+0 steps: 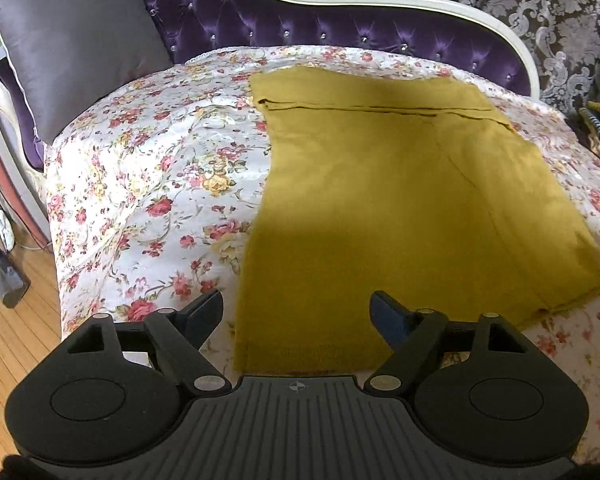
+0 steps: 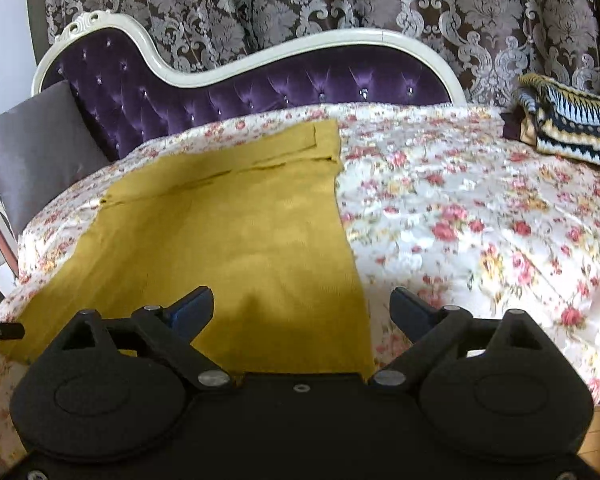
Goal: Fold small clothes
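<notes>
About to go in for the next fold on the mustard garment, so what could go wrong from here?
Two risks, I think. The mustard garment already lies in layers, so the open left gripper may pinch only the top one. The floral cover beneath could also be caught by the open right gripper near the garment's edge.

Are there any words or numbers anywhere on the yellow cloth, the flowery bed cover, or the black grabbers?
None can be read.
The left gripper body bears only a small round crosshair mark, no letters.
The mustard cloth, floral cover and right gripper show no writing.
</notes>
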The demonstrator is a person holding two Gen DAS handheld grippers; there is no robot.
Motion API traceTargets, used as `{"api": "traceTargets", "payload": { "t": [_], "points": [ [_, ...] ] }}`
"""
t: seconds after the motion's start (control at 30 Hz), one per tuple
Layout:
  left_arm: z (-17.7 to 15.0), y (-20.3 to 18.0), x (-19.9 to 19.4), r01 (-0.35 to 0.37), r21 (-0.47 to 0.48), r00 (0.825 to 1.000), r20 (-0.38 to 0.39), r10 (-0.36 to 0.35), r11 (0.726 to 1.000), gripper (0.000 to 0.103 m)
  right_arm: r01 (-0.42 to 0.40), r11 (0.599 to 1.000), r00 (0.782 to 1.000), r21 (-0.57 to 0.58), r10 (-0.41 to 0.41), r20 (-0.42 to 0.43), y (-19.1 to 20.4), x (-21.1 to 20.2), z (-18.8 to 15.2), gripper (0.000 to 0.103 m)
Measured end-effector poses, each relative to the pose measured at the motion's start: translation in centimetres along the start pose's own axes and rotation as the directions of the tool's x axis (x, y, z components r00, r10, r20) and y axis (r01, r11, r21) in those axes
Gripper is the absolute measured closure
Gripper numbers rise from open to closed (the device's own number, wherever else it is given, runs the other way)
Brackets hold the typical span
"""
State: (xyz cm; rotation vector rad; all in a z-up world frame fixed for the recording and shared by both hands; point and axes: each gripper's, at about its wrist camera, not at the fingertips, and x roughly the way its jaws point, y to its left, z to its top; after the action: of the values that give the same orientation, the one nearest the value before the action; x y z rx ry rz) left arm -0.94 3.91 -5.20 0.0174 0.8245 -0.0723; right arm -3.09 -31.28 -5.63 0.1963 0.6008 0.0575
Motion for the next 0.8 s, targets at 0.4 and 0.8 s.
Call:
{"api": "traceTargets", "payload": {
  "t": [0.4, 0.8],
  "points": [
    [-0.5, 1.2, 1.1, 0.037, -0.028, 0.997, -0.066, -0.038, 0.999, 0.023, -0.059, 0.982, 0.992, 0.181, 0.078, -0.103, -2.9, 1.7, -2.4, 0.014],
    [-0.3, 1.1, 1.5, 0.053, -0.002, 0.996, -0.074, -0.053, 0.999, 0.023, -0.229, 0.917, 0.961, 0.327, 0.266, -0.072, -4.2, 2.0, -2.5, 0.062]
  ]
}}
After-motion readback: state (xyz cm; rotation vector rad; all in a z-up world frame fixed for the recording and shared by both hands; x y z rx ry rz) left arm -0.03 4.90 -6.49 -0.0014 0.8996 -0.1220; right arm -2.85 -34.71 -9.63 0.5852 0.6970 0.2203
